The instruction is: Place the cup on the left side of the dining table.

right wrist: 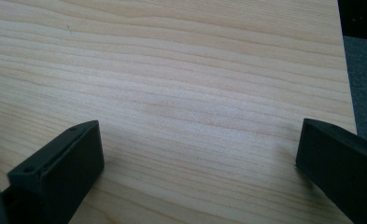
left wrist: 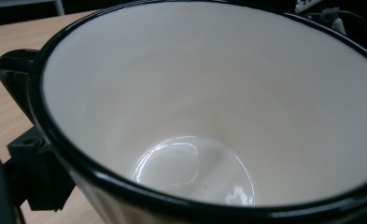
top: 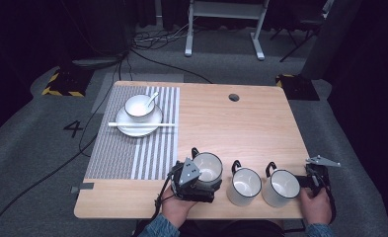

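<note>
Up close, a white mug (top: 207, 168) with a black rim stands at the table's (top: 241, 123) near edge, clamped by the left gripper (top: 194, 183). Two matching mugs (top: 244, 186) sit beside it — the right gripper (top: 314, 181) rests nearby, jaws wide apart, holding nothing.

1. In the left gripper view, the mug (left wrist: 209, 107) is cut off at the right and bottom edges, and its outer wall is almost wholly hidden.
2. Only one jaw of the left gripper (left wrist: 31, 177) is seen there; the other is hidden behind the mug.
3. In the high view, the mug's near side is covered by the left gripper (top: 194, 180).
4. The right gripper's (right wrist: 195, 168) jaws are cropped by the bottom edge.
5. Both forearms are cut off at the high view's bottom edge.
</note>
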Motion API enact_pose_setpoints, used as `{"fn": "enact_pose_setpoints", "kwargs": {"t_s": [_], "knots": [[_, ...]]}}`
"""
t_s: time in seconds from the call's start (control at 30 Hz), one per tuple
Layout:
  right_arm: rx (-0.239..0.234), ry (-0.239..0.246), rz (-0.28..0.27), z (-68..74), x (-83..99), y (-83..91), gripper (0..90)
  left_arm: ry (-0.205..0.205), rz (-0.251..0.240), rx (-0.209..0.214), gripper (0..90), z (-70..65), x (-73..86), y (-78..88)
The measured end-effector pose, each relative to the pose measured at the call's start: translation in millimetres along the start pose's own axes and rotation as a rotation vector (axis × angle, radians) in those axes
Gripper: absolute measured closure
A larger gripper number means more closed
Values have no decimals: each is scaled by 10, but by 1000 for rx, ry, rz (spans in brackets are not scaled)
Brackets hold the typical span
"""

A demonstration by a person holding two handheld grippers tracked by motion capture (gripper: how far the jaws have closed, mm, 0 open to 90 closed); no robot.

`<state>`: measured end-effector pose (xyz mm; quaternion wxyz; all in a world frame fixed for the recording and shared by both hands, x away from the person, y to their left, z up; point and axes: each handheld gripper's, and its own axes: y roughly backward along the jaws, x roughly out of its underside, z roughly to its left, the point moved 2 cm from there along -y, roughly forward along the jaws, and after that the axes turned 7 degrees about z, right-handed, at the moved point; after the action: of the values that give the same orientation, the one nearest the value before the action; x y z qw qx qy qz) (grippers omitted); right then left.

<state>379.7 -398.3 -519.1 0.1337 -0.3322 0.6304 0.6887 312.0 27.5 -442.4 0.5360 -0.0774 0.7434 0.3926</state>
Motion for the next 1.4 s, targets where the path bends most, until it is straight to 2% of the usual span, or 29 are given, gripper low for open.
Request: {"fn": "enact_pose_setpoints", "kwargs": {"t_s": [0.3, 0.33, 0.37, 0.47, 0.63, 0.83, 0.93, 1.0, 1.17, 1.4], "knots": [[0, -1, 0, 1, 0, 0, 10, 34, -46, -30, 31, 145, -102, 195], [-1, 0, 1, 0, 0, 1, 10, 30, -58, -46, 32, 196, -110, 264], [-1, 0, 1, 0, 0, 1, 10, 30, -58, -46, 32, 196, -110, 264], [0, 0, 0, 1, 0, 0, 10, 27, -74, -83, 32, 289, -111, 367], [0, 0, 0, 0, 0, 0, 10, 66, -98, -129, 32, 467, -102, 545], [0, 0, 0, 1, 0, 0, 10, 93, -115, -181, 31, 630, -57, 681], [-1, 0, 1, 0, 0, 1, 10, 96, -111, -207, 32, 690, -45, 743], [0, 0, 0, 0, 0, 0, 10, 98, -113, -241, 31, 748, -42, 812], [0, 0, 0, 0, 0, 0, 10, 115, -118, -270, 32, 833, -25, 893], [0, 0, 0, 0, 0, 0, 10, 167, -138, -315, 31, 967, 24, 1020]]}}
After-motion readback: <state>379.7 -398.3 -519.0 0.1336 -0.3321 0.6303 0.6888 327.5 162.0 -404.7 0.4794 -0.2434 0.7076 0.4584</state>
